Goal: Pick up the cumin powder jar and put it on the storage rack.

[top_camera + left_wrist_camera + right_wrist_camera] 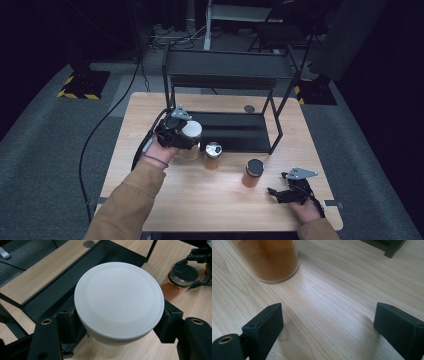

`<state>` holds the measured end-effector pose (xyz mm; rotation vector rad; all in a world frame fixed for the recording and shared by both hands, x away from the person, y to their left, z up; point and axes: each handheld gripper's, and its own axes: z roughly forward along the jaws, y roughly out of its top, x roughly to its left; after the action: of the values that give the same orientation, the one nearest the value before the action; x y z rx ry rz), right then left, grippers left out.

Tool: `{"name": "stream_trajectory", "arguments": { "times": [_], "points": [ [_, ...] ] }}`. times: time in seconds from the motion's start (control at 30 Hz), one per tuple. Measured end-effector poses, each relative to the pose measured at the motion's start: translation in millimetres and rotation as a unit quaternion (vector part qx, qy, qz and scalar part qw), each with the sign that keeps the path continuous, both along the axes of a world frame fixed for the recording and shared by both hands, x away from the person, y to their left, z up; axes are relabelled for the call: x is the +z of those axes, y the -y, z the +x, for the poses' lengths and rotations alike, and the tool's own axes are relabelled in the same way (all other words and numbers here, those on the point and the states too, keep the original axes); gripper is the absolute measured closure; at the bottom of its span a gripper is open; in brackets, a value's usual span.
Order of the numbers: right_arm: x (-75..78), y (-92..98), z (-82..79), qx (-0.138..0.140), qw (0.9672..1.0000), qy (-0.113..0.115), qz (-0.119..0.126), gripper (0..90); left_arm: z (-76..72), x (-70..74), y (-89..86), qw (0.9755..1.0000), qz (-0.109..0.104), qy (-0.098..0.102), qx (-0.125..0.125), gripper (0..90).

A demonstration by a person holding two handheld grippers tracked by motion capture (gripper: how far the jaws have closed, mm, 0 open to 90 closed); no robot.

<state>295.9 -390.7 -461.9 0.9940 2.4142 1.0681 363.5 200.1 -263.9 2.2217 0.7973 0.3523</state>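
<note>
White-lidded jar (117, 302) upright, long axis vertical, lid up, clamped in left gripper (176, 131); right gripper (294, 189) wide, empty.

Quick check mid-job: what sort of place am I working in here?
Probably a lab or studio recording bay, not a kitchen: a light wooden table on grey carpet, dark surroundings, a hazard-striped stand base and loose floor cables.
</note>
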Motion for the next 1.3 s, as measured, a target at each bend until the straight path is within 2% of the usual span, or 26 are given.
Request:
{"name": "stream_trajectory", "arguments": {
  "times": [0.13, 0.23, 0.27, 0.4, 0.57, 0.67, 0.73, 1.1, 1.3],
  "points": [
    [0.0, 0.0, 0.0, 0.0, 1.0, 0.0, 0.0, 8.8, 8.8, -1.5, 11.2, 0.9997, 0.019, 0.011, 0.005, 33.0],
    [0.0, 0.0, 0.0, 0.0, 1.0, 0.0, 0.0, 8.8, 13.2, -4.0, 13.6, 0.9997, 0.021, 0.013, 0.008, 33.1],
    [0.0, 0.0, 0.0, 0.0, 1.0, 0.0, 0.0, 8.8, 19.0, -7.4, 15.7, 0.9996, 0.021, 0.011, 0.017, 33.0],
    [0.0, 0.0, 0.0, 0.0, 1.0, 0.0, 0.0, 8.8, 26.5, -14.3, 20.0, 0.9991, 0.022, 0.012, 0.035, 33.0],
    [0.0, 0.1, 0.4, 0.001, 1.0, 0.0, 0.0, 8.8, 44.5, -24.8, 20.2, 0.9985, 0.016, 0.0, 0.052, 33.0],
    [-0.1, 0.1, 0.4, 0.001, 1.0, 0.0, 0.0, 8.8, 48.2, -27.8, 21.7, 0.9982, 0.017, -0.003, 0.057, 33.0],
    [-0.1, 0.0, 0.4, 0.001, 1.0, 0.0, 0.0, 8.8, 53.7, -33.0, 21.9, 0.998, 0.011, -0.008, 0.062, 33.0],
    [0.1, -0.3, 0.0, 0.0, 1.0, 0.0, 0.0, 8.9, 64.6, -41.5, 32.0, 0.9975, 0.013, -0.014, 0.068, 33.0],
    [0.0, -0.3, 0.0, 0.0, 1.0, 0.0, 0.0, 8.9, 71.7, -46.9, 38.1, 0.9972, 0.016, -0.024, 0.069, 33.0]
  ]
}}
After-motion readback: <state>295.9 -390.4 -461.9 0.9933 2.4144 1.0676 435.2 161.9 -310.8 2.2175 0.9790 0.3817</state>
